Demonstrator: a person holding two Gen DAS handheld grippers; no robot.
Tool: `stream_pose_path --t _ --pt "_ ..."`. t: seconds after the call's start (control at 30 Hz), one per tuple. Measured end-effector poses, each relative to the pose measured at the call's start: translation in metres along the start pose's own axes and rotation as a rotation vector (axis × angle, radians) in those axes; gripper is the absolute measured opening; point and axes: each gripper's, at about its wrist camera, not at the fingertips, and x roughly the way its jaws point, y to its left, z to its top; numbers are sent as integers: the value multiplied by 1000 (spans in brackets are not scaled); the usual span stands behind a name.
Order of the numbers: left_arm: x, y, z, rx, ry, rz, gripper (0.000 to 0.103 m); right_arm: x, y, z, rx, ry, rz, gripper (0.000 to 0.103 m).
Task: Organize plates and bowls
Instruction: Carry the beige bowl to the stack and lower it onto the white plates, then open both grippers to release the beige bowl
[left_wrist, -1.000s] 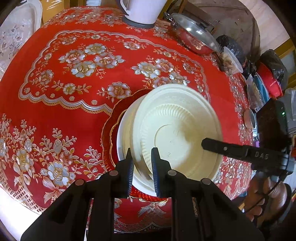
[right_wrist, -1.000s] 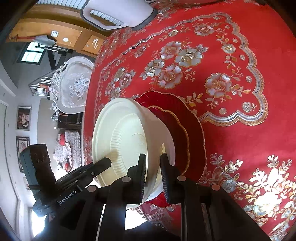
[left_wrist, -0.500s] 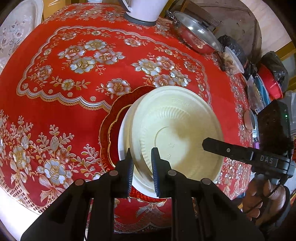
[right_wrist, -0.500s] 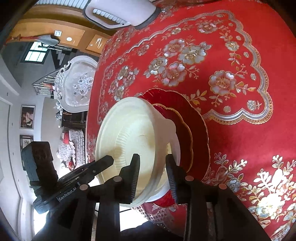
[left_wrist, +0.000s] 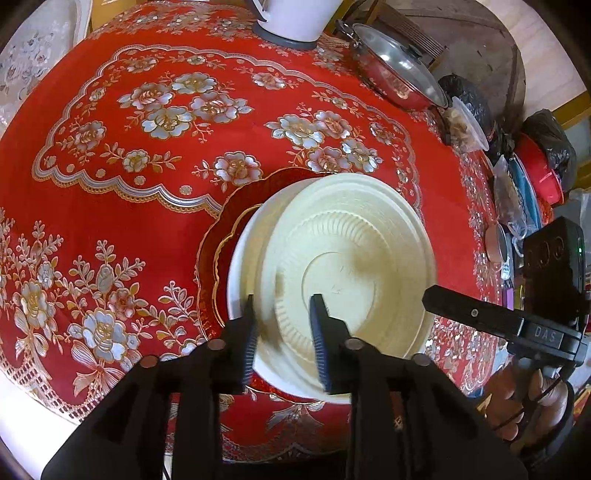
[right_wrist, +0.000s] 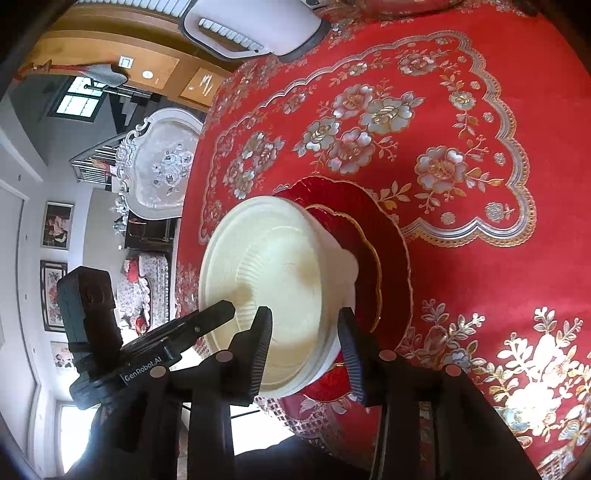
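One bench (left_wrist: 92, 206), covered with a red cloth bearing silver and gold flowers, carries the stack near its front edge. One red plate (left_wrist: 243, 199) with a gold rim lies at the bottom. One white bowl (left_wrist: 240, 273) sits on it, and one cream bowl (left_wrist: 354, 266) is nested inside the white one. Two claws straddle the bowl rims from opposite sides. The left claw (left_wrist: 282, 325) has just been opening; its pads stand clear of the rim. The right claw (right_wrist: 306, 339) has likewise been opening, jaws apart around both rims. One lidded steel pan (left_wrist: 395, 66) and one white appliance (left_wrist: 295, 18) stand at the far edge. One ornate white chair (right_wrist: 159, 166) stands beyond the bench.
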Motion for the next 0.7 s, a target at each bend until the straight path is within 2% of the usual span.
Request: stream_pose_path --t 0.03,0.1,0.13,0.53,0.7 --pt "0 0 0 -4 -1 -3 36 -2 -1 0 3 -3 5 40" --pt "0 -1 0 -5 -3 -8 54 -5 -3 -1 2 -11 5 41" --pt "-1 -2 0 -5 -5 -7 56 -7 -4 -1 5 -13 7 41" --pt "-5 -7 5 -3 -17 5 57 -27 -29 -3 54 -51 19 42" --pt "-25 -4 15 -11 -84 20 57 -34 -37 -5 70 -65 17 42"
